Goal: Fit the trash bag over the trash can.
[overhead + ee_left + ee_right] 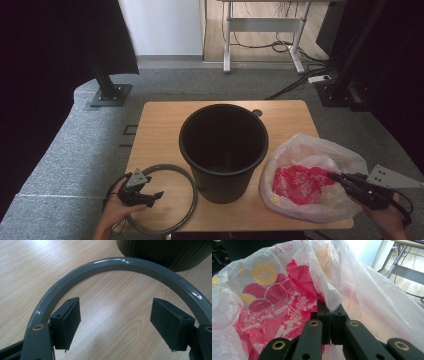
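Note:
A tall black bin (223, 150) stands in the middle of the wooden table (280, 117). To its right lies a thin white plastic bag (312, 175) printed with red and yellow. My right gripper (334, 176) is shut on a fold of the bag (332, 293), its jaws pressed together on the film. At the front left a grey ring (187, 200) lies flat on the table. My left gripper (159, 194) is open just over the ring (120, 263), with bare wood between its pads (67, 320).
The bin's ribbed base (165, 252) stands just beyond the ring. Grey carpet (70, 160) surrounds the table. A black stand base (110, 95) sits at the back left, and a white desk frame with cables (265, 35) behind.

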### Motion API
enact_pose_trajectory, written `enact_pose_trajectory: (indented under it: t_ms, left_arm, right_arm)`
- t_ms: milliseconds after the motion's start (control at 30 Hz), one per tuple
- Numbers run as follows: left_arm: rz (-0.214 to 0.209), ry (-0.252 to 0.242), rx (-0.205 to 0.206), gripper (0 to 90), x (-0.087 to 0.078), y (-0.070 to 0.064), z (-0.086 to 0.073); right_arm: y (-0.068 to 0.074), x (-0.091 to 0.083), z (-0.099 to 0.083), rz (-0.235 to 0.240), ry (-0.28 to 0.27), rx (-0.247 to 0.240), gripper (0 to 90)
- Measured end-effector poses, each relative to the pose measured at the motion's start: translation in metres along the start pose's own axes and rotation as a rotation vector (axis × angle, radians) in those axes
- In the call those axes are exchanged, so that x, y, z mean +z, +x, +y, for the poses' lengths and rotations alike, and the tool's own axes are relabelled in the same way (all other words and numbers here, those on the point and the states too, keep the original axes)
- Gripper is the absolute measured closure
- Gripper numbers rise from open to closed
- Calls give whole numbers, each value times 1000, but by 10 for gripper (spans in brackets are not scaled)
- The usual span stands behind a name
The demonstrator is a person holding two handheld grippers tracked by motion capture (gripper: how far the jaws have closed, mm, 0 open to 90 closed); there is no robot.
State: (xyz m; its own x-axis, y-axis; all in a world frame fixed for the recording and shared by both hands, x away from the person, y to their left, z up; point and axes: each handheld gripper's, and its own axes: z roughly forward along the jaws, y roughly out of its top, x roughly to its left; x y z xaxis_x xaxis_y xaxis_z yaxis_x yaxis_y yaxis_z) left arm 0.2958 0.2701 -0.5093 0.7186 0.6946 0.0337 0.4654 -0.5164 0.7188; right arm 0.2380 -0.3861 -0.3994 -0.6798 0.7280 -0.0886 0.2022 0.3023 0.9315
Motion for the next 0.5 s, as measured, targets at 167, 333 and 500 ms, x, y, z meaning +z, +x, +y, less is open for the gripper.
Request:
enact_pose_trajectory:
  t_ms: [167, 333, 500]
  left_arm:
    - [0, -2, 0, 242, 0, 0, 0]
    - [-1, 3, 2, 243, 1, -1, 0]
    - [-3, 4, 2, 243, 1, -1, 0]
  right_arm:
    - [-1, -4, 4, 5, -16, -1, 880]
    - [-1, -8, 8, 13, -34, 3, 880]
    - [1, -12, 18, 20, -43, -10, 880]
